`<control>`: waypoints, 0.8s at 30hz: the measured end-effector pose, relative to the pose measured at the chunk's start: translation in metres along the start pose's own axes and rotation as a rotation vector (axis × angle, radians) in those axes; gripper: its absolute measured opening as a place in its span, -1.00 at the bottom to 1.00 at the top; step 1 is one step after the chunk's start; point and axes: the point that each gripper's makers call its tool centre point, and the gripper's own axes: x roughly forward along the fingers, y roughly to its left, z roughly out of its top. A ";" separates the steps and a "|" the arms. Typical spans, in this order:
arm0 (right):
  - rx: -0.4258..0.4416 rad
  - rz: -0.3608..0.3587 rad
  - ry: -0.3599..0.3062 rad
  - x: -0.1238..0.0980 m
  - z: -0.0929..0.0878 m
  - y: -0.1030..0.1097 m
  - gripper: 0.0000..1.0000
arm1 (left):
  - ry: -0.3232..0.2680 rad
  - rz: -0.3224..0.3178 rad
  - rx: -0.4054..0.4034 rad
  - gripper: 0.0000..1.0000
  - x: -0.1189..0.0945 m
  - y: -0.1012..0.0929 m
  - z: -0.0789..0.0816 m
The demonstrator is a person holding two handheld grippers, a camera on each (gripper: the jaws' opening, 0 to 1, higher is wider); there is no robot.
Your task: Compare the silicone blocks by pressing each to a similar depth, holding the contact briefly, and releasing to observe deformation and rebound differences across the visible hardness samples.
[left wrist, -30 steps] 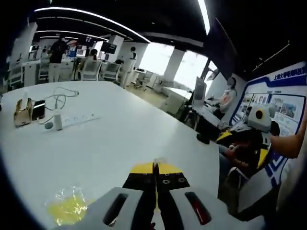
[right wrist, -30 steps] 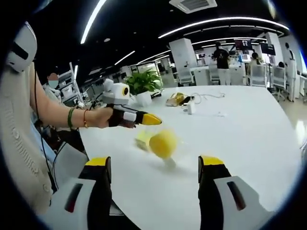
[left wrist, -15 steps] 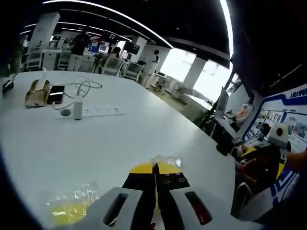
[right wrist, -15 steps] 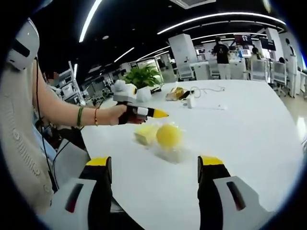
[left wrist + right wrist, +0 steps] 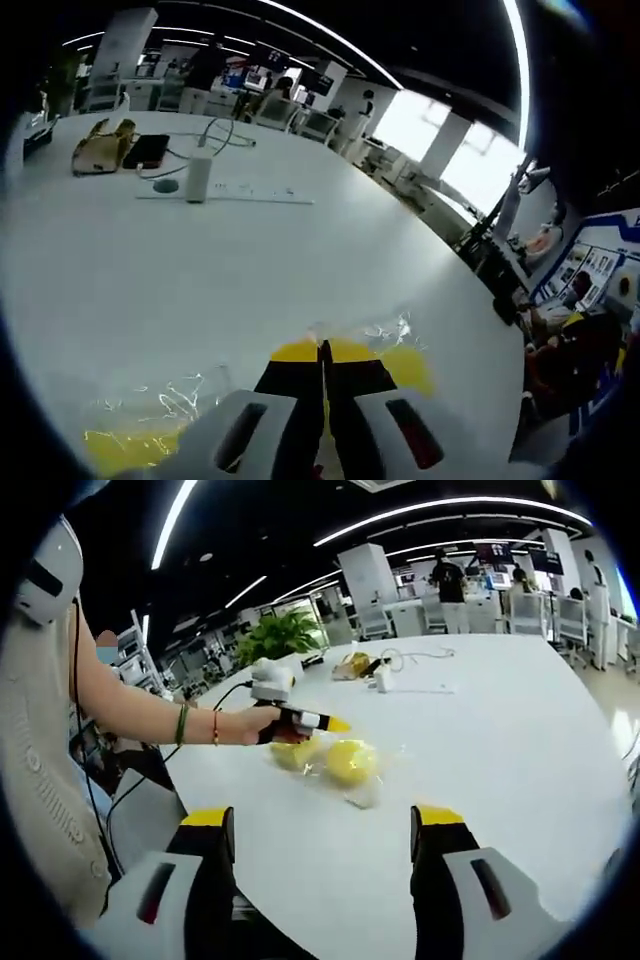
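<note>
Two yellow silicone blocks in clear plastic wrap lie on the white table (image 5: 520, 740). In the right gripper view a round block (image 5: 350, 762) sits beside a smaller block (image 5: 292, 752). A person's hand holds my left gripper (image 5: 336, 723) just above them, its yellow tip pointing over the gap between the two. In the left gripper view that left gripper (image 5: 322, 350) is shut, with one wrapped block (image 5: 408, 366) right behind its tip and the other wrapped block (image 5: 125, 448) at the lower left. My right gripper (image 5: 322, 825) stands open, short of the blocks, nothing between its fingers.
Further back on the table lie a white power strip (image 5: 235, 191) with an adapter (image 5: 198, 178), a cable, a dark phone (image 5: 148, 150) and a golden object (image 5: 100, 146). A potted plant (image 5: 280, 638) stands at the table's far edge. People and chairs are in the background.
The left gripper has come down closer over the two blocks, staying shut. The round block, blurred a second ago, now rests still on the table. The right gripper stays open.
</note>
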 end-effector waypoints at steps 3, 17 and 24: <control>0.004 -0.003 -0.003 -0.001 0.000 -0.002 0.32 | 0.029 0.031 0.017 -1.00 0.006 0.007 -0.005; 0.012 -0.008 -0.006 -0.001 0.000 -0.005 0.30 | 0.067 0.107 0.205 -0.95 0.011 0.010 -0.007; 0.012 0.001 -0.006 0.003 0.000 0.000 0.29 | 0.055 0.136 0.287 -0.59 0.002 0.010 0.001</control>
